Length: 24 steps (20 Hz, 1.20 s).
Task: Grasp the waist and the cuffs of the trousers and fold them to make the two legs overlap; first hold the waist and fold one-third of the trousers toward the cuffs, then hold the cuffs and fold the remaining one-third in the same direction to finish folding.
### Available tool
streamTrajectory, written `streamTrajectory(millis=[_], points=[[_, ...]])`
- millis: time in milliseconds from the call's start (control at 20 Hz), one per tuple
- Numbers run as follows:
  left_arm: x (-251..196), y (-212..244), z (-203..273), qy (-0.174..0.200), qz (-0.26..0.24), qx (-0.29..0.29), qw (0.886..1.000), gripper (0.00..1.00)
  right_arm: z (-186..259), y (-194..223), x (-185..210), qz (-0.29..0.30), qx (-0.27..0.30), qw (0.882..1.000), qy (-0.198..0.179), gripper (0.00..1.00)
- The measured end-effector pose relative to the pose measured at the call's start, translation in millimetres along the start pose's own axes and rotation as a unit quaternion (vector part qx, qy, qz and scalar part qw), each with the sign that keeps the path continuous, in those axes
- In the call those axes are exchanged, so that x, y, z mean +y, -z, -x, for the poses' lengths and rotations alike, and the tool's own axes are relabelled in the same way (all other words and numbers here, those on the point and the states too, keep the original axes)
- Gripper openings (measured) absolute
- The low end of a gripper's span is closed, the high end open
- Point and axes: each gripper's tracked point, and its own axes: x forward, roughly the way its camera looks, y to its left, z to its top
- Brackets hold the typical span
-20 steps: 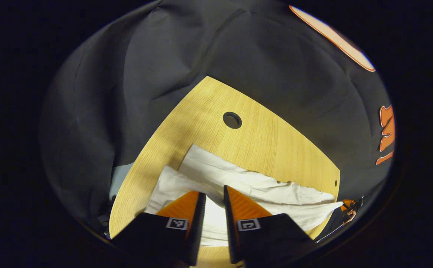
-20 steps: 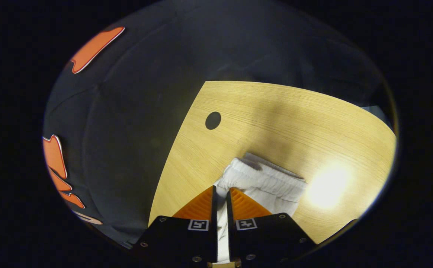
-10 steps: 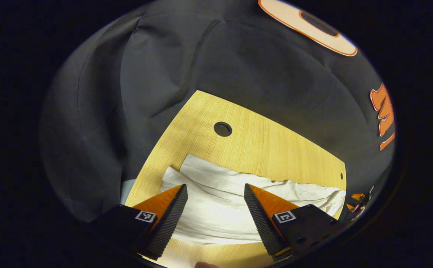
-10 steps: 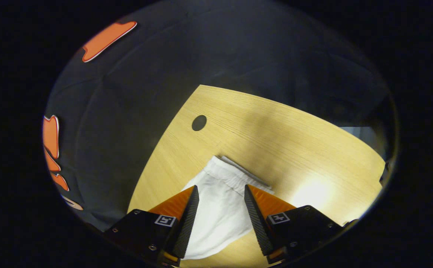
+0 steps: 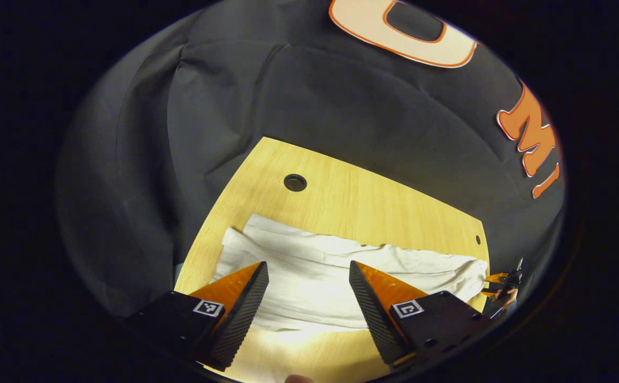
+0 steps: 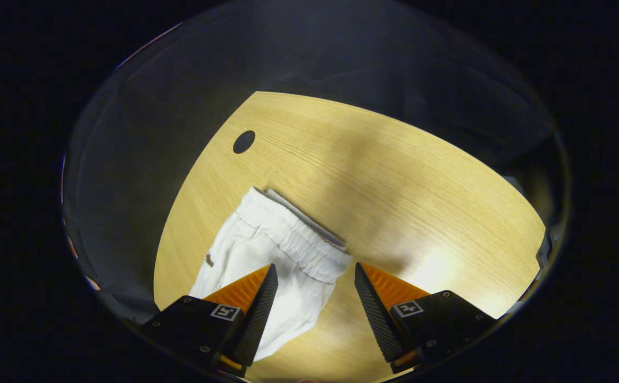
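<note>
The white cloth trousers (image 5: 341, 266) lay flat on the light wooden desk (image 5: 373, 207), below its round cable hole (image 5: 295, 182). Left gripper (image 5: 308, 287) and right gripper (image 6: 314, 290) hovered spread above them, holding nothing.

left gripper (image 5: 308, 266): was closed on the white cloth trousers (image 5: 341, 266) 1 second ago; jaws now wide apart, lifted clear of the fabric.
right gripper (image 6: 314, 267): likewise released the elastic waistband (image 6: 288, 231) and pulled back.
white cloth trousers: no longer pinched up; lying flat on the light wooden table (image 6: 394, 175).
</note>
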Motion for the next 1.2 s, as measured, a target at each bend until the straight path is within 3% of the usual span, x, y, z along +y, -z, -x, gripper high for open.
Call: streamTrajectory(millis=[300, 450, 550, 600, 650, 700, 800, 900, 1200], points=[[-27, 23, 25, 0.010, -0.014, -0.005, 1.000, 1.00, -19, -8, 2, -0.024, -0.006, 1.000, -0.001, 0.88], [-38, 35, 34, 0.016, -0.003, -0.008, 1.000, 1.00, -18, -12, -9, -0.043, -0.014, 0.999, 0.015, 0.80], [-45, 41, 33, 0.020, 0.001, -0.007, 1.000, 1.00, -19, -15, -11, -0.039, -0.024, 0.999, 0.029, 0.57], [-46, 45, 32, 0.022, 0.004, -0.006, 1.000, 1.00, -21, -15, -7, -0.034, -0.026, 0.999, 0.028, 0.38], [-49, 49, 32, 0.026, 0.006, -0.005, 1.000, 1.00, -20, -16, -5, -0.032, -0.028, 0.999, 0.023, 0.29], [-53, 53, 33, 0.027, 0.008, -0.005, 1.000, 1.00, -22, -14, -3, -0.031, -0.032, 0.999, 0.015, 0.19], [-57, 61, 36, 0.031, 0.010, -0.006, 0.999, 1.00, -13, -17, 5, -0.020, -0.053, 0.998, -0.018, 0.14], [-63, 66, 38, 0.037, 0.013, -0.009, 0.999, 1.00, 0, -19, 24, -0.016, -0.072, 0.995, -0.074, 0.13], [-64, 74, 45, 0.052, 0.024, -0.019, 0.998, 1.00, 25, -25, 82, -0.006, -0.112, 0.977, -0.179, 0.13]])
